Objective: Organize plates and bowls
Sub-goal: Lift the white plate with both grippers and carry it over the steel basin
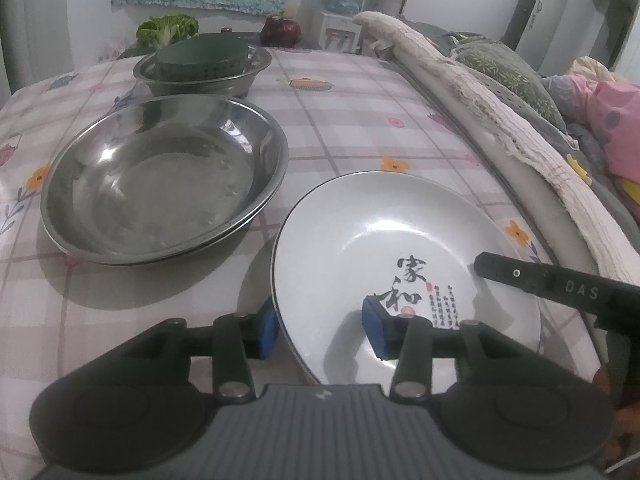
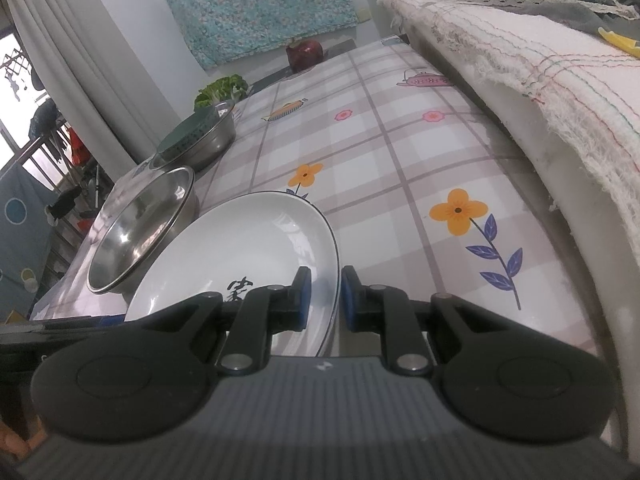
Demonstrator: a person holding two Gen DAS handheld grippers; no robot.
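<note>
A white plate [image 1: 400, 240] with black calligraphy lies on the checked tablecloth [image 1: 360, 120]. My left gripper [image 1: 322, 330] straddles its near rim: one blue pad is outside the rim, the other over the plate's inside, and neither presses on it, so it is open. One finger [image 1: 516, 274] of my right gripper reaches over the plate's right edge. In the right wrist view my right gripper [image 2: 325, 296] is shut on the rim of the white plate [image 2: 248, 248]. A wide steel basin [image 1: 160, 184] sits to the plate's left.
Behind the basin a smaller steel bowl [image 1: 240, 76] holds a dark green round dish [image 1: 200, 58]. A lettuce [image 1: 166, 30] and a dark red vegetable [image 1: 280, 30] lie at the table's far end. A towel-covered rail [image 1: 480, 112] borders the table on the right.
</note>
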